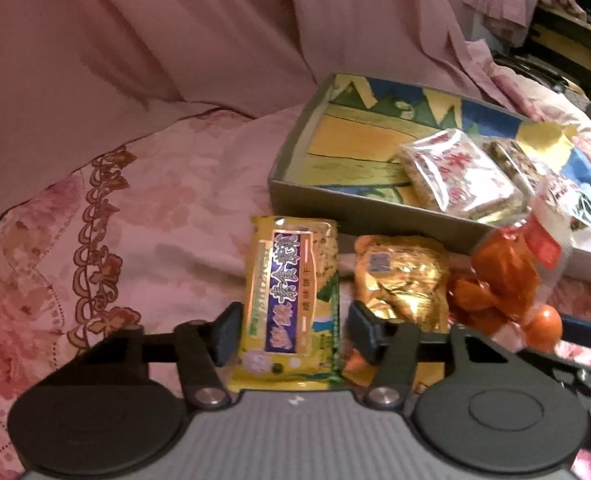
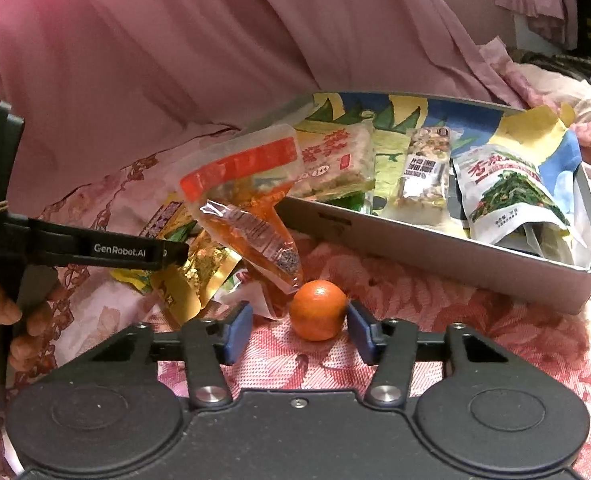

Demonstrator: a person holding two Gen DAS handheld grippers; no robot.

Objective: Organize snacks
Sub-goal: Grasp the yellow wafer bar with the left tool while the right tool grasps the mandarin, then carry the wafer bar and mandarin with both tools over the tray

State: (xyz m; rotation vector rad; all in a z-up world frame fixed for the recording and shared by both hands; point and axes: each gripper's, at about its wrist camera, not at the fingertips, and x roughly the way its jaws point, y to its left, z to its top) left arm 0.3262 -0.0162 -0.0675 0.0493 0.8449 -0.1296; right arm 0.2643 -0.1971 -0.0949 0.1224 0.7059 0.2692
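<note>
On a pink flowered bedspread (image 2: 435,300) sits a shallow grey tray (image 2: 435,248) with a bright cartoon lining, and it already holds several packets: a rice-cracker bar (image 2: 335,160), a nut bar (image 2: 423,172) and a green-printed pouch (image 2: 511,196), so the sorting looks partly done. The rest of the snacks lie loose on the cloth just in front of the tray's near wall, presumably waiting their turn. The left gripper (image 1: 291,332) has its tongs spread wide to either side of a yellow biscuit packet (image 1: 291,300), which lies flat and lengthwise between the fingers; they do not appear to press on it, so it looks lined up for a pinch and not yet held. Just beside it lies a crumpled gold packet (image 1: 399,280). The right gripper (image 2: 299,332) is likewise open, its blue pads flanking a small orange fruit (image 2: 318,310) that rests on the bedspread close to the right-hand pad. An orange-tinted clear packet with a red band (image 2: 247,204) leans tilted over the pile behind the fruit. The round fruit would likely roll unless squeezed squarely across its middle
</note>
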